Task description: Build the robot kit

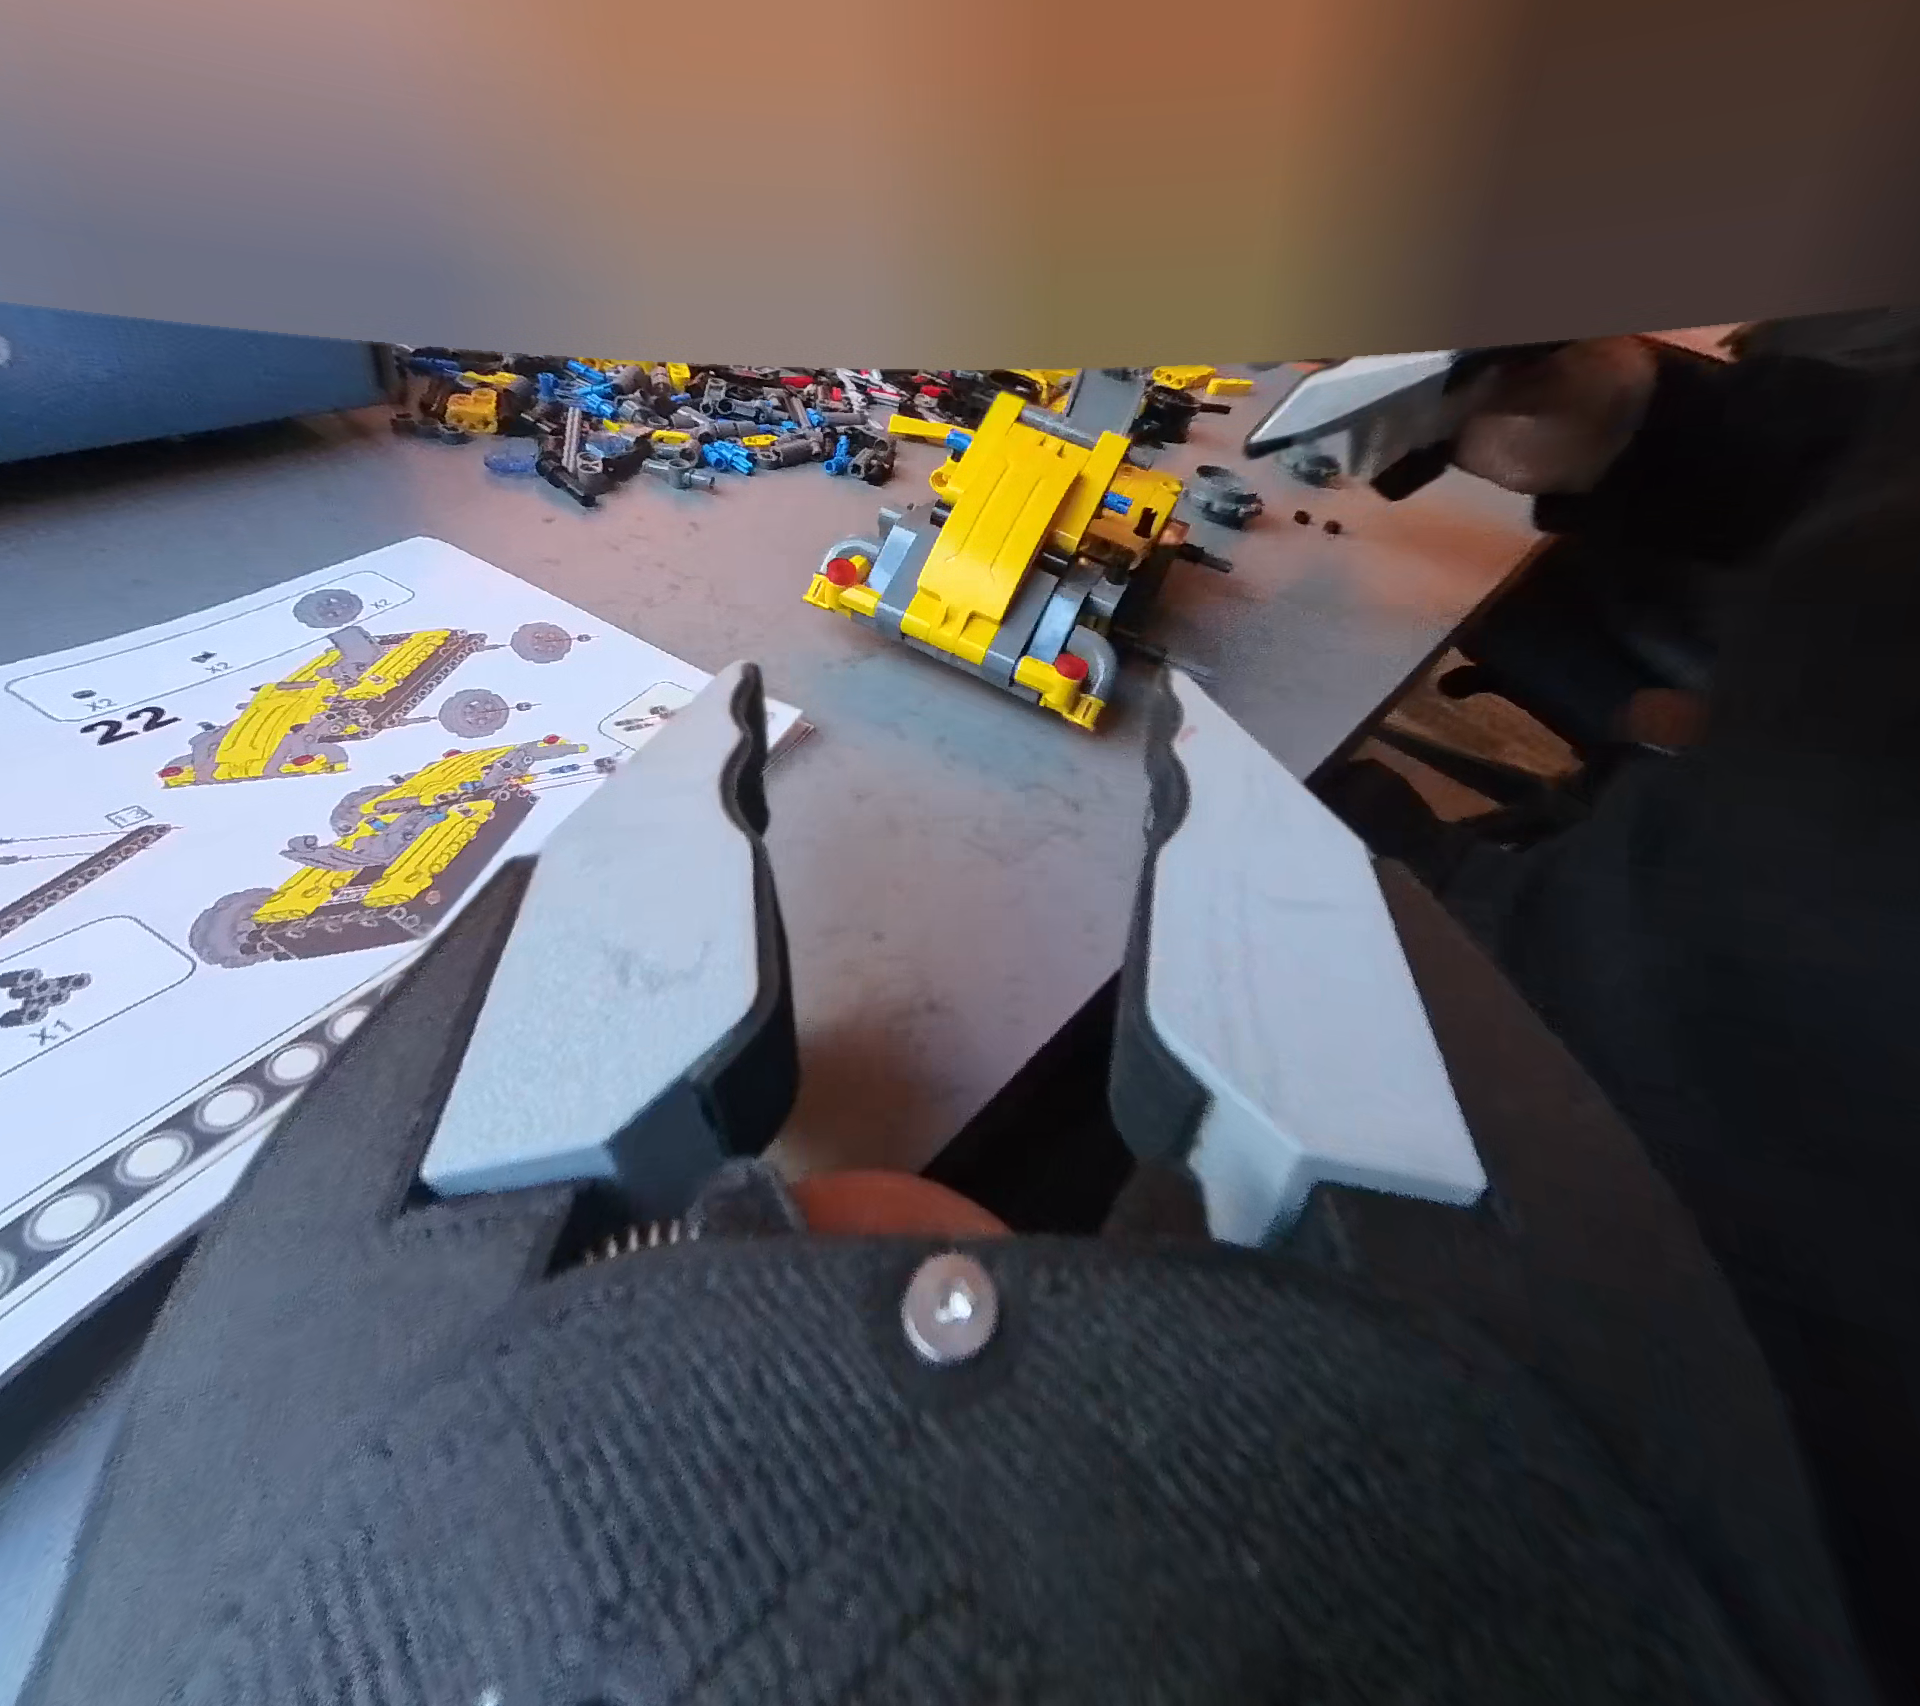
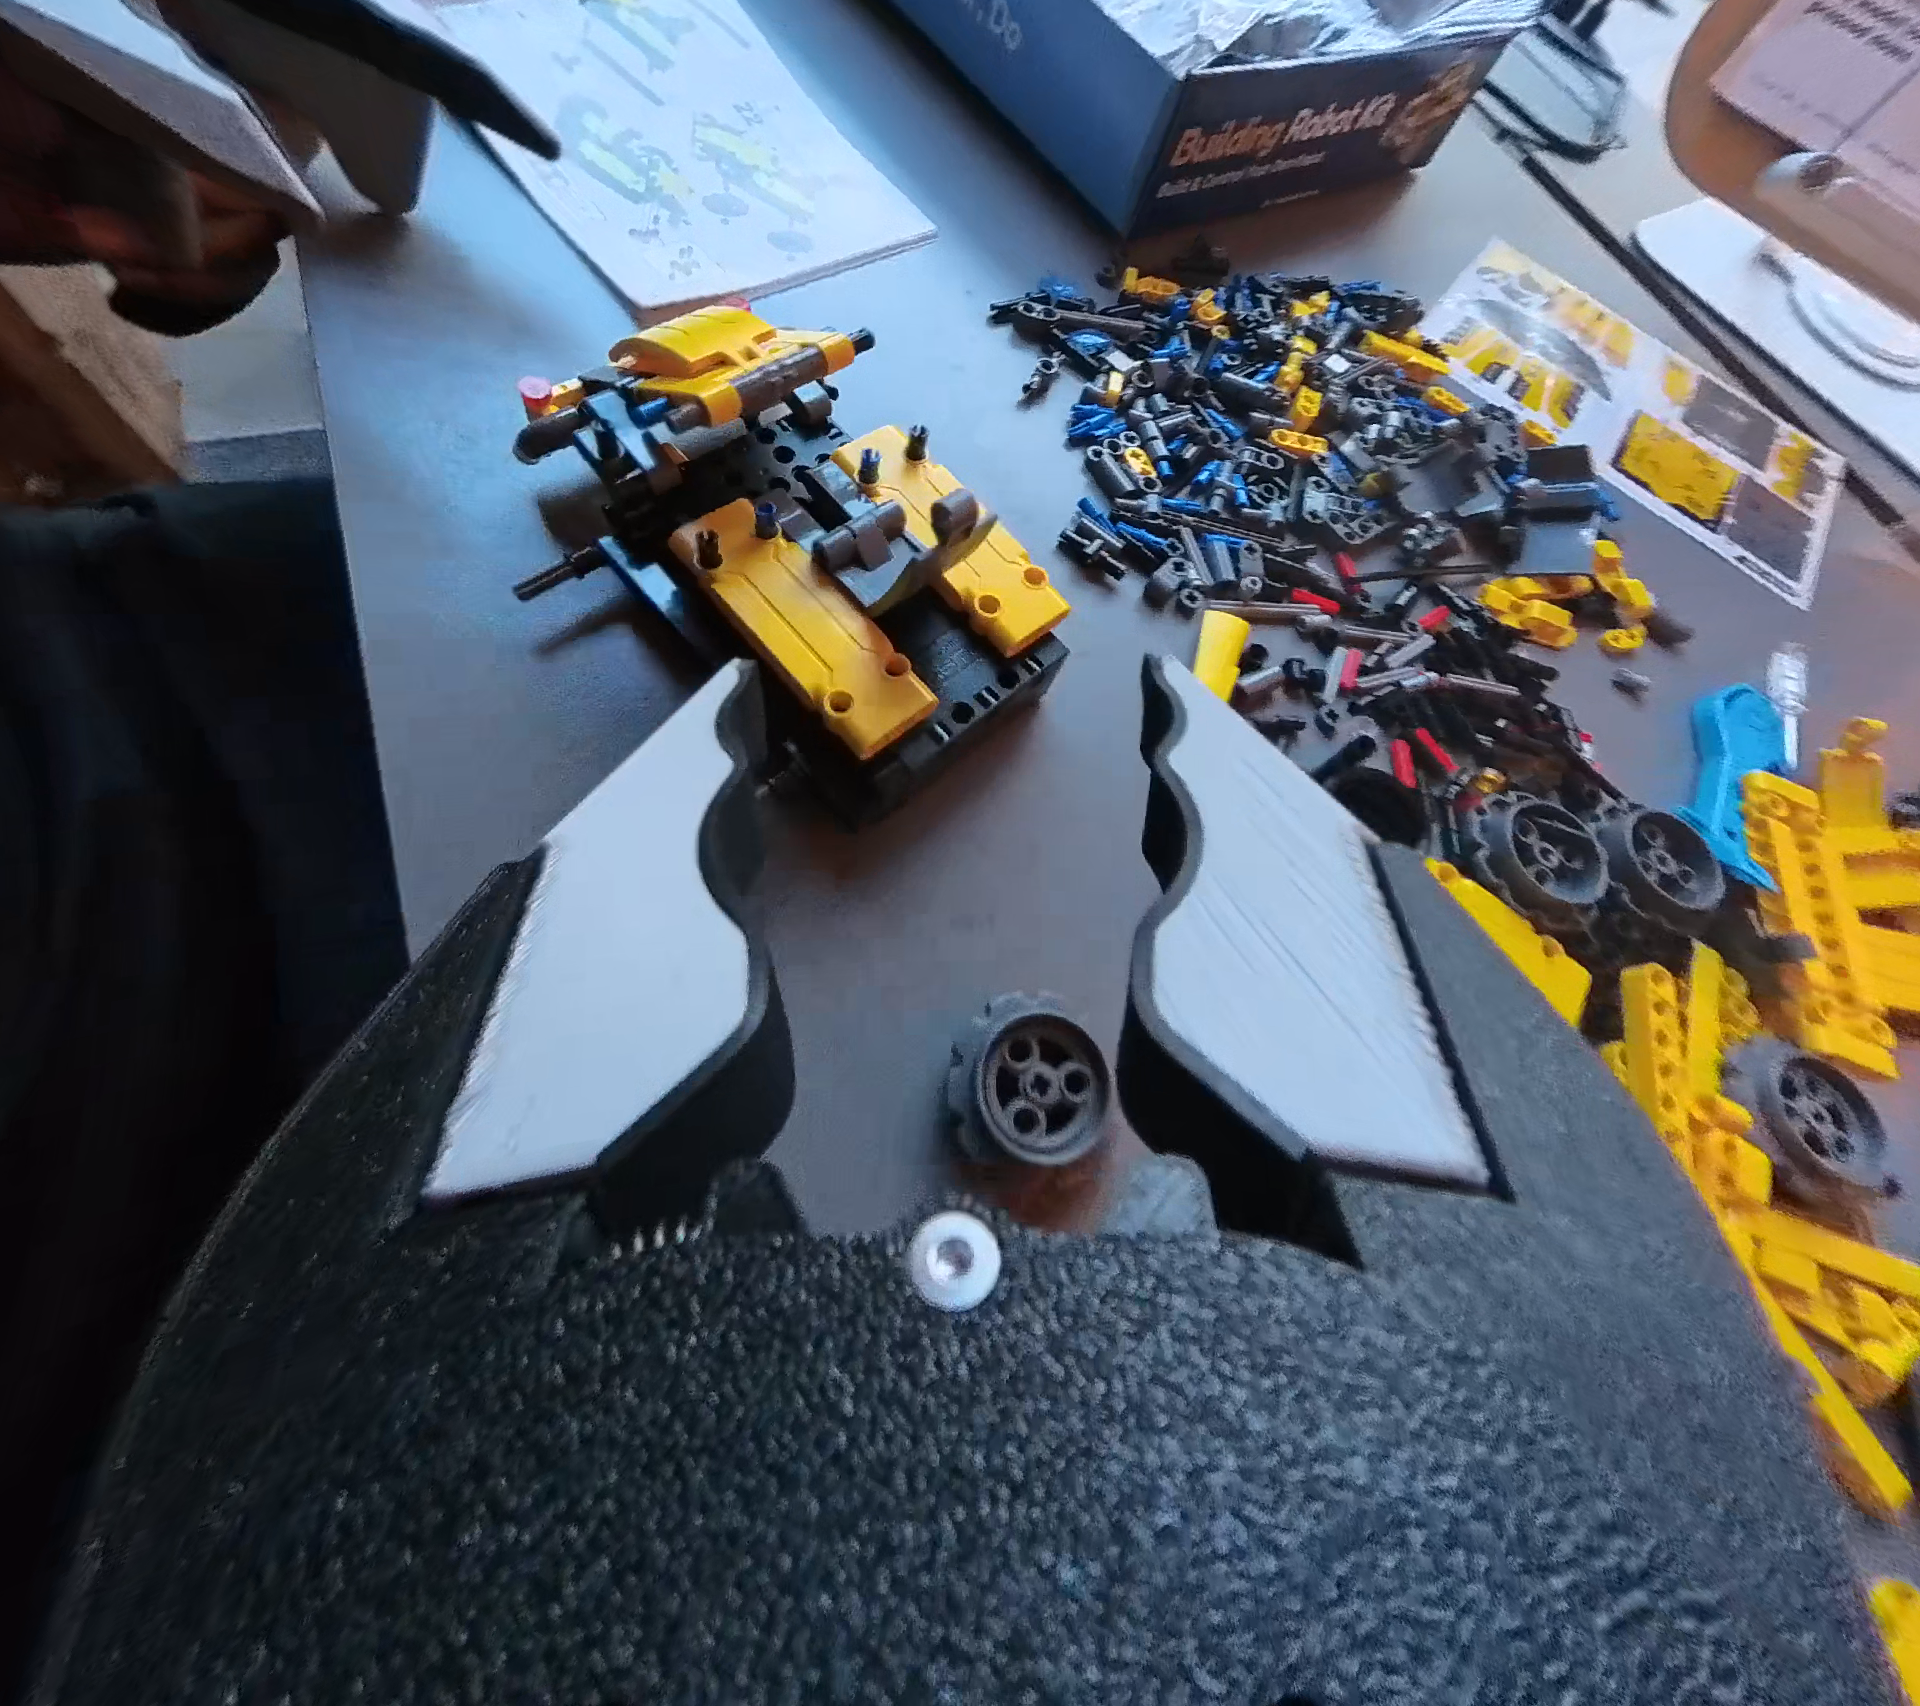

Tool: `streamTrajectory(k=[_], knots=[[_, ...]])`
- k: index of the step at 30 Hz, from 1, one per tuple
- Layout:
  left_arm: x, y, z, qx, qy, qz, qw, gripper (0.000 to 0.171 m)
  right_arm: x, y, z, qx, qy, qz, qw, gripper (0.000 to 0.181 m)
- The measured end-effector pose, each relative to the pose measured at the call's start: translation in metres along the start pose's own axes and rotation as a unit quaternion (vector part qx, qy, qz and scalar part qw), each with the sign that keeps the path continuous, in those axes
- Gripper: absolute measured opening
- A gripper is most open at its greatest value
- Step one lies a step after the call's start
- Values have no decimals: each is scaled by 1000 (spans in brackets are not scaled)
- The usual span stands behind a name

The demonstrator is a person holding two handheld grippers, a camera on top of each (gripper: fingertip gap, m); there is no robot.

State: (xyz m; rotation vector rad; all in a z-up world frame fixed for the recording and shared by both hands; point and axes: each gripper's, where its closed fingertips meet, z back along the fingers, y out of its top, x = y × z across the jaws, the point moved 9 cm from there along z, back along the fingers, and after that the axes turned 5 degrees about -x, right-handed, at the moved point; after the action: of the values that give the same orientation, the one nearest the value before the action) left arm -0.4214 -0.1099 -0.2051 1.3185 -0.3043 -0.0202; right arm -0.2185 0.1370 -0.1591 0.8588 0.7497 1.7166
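Note:
A half-built yellow and grey toy vehicle (image 1: 997, 560) stands on the dark table, just beyond my left gripper (image 1: 956, 690), which is open and empty above the table. In the right wrist view the same vehicle (image 2: 800, 544) lies just ahead and left of my right gripper (image 2: 940, 680), which is open and empty. A loose black wheel (image 2: 1034, 1080) lies on the table between the right gripper's fingers, near their base, touching neither. The other gripper shows far off in each view, in the left wrist view (image 1: 1361, 404) and in the right wrist view (image 2: 208, 56).
An open instruction booklet (image 1: 260, 783) lies left of the left gripper; it also shows in the right wrist view (image 2: 696, 139). A heap of small loose parts (image 2: 1299, 461), several wheels (image 2: 1610, 856), yellow beams (image 2: 1766, 1033), a blue kit box (image 2: 1226, 87) and a sticker sheet (image 2: 1621, 409) fill the right. The table edge (image 1: 1423, 669) runs on the right.

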Motion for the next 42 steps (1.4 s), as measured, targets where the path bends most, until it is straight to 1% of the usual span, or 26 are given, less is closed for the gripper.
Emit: streamTrajectory(k=[1,3,6,9,12,19,22,26,30,34,39,42], knots=[[0,0,0,-1,5,-2,1000,74,0,0,6,8,-8,-2,1000,72],[0,0,0,-2,10,0,1000,74,-2,-1,19,26,-17,-6,999,71],[1,2,3,5,10,6,1000,74,-8,-4,33,56,-7,-25,998,69],[2,2,4,1,18,0,1000,75,-10,-9,40,67,-4,-47,997,68],[5,2,2,-4,22,-15,1000,75,-13,-13,39,49,-4,-49,998,66],[7,0,0,-16,16,-20,1000,75,-23,-15,19,2,-1,-5,1000,65],[6,0,0,-16,13,-21,1000,75,-21,-15,13,6,4,-10,1000,65],[8,-2,-3,-22,6,-31,999,75,-19,-14,7,28,29,-31,999,65],[8,-2,-4,-22,3,-38,999,74,-15,-13,5,32,24,-41,998,65],[8,-2,-4,-24,2,-37,999,75,-13,-14,10,37,9,-46,998,65],[12,-1,-3,-23,3,-43,999,75,-13,-28,29,39,-15,-66,997,62],[14,-2,-5,-30,5,-54,998,75,-13,-39,45,34,-50,-79,995,52]])
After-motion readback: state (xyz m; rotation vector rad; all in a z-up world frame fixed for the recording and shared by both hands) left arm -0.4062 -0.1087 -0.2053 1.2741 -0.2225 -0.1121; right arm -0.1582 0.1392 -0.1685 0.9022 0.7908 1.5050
